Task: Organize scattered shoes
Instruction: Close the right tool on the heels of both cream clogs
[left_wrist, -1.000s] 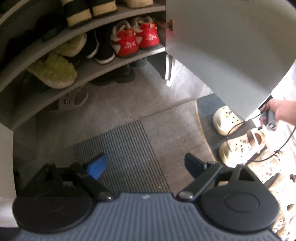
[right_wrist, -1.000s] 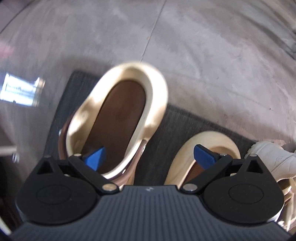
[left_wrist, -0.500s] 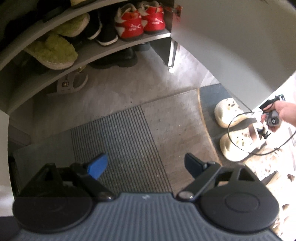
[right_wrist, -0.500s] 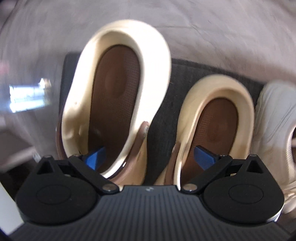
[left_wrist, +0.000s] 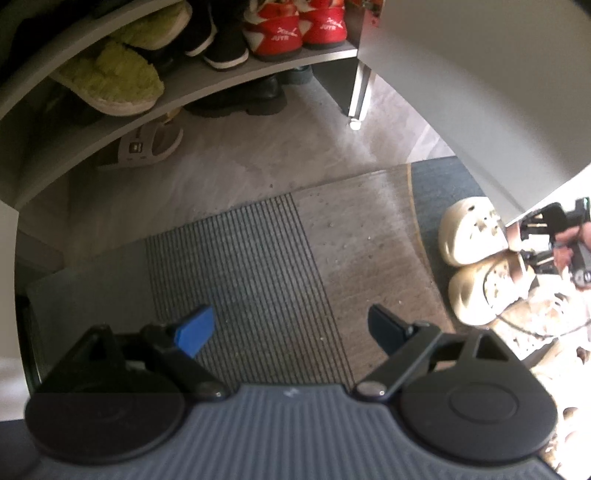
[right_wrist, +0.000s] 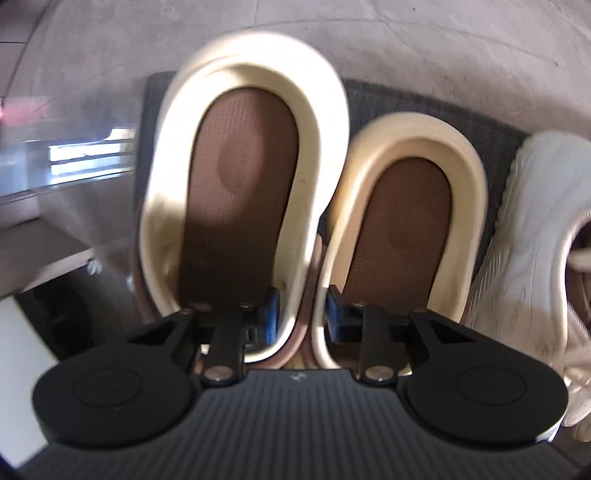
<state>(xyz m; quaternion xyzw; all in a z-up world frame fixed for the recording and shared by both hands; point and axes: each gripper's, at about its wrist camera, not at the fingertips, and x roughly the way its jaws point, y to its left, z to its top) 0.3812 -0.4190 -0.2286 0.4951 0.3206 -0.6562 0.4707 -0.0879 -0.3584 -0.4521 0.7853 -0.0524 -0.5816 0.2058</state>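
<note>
Shoe cabinet (left_wrist: 258, 70): grey shelved unit, the landmark; it holds fuzzy green slippers (left_wrist: 110, 79), black shoes and red-and-white sneakers (left_wrist: 295, 27), with a grey sandal (left_wrist: 147, 144) on the floor beneath its lowest shelf.
Ribbed mat (left_wrist: 240, 280): grey-striped, on the floor in front of the cabinet, under the left gripper.
Dark mat (right_wrist: 424, 103): to the right of the cabinet, beyond its open door; it carries the loose shoes.
Task shoes: a pair of cream perforated clogs with brown insoles, left clog (right_wrist: 243, 177) and right clog (right_wrist: 402, 214), side by side and touching.
White knit sneaker (right_wrist: 535, 240): just right of the clogs.
Right gripper (right_wrist: 301, 314): jaws have just been closing, one finger inside each clog, so both adjoining inner walls lie between the blue pads; they appear pinched together.
Left gripper (left_wrist: 288, 328): jaws wide apart, empty.
Step in hand: securing the pair in one grasp.
Next move: probably a lift, then carriage to a free shelf; the grip must hold both walls.
</note>
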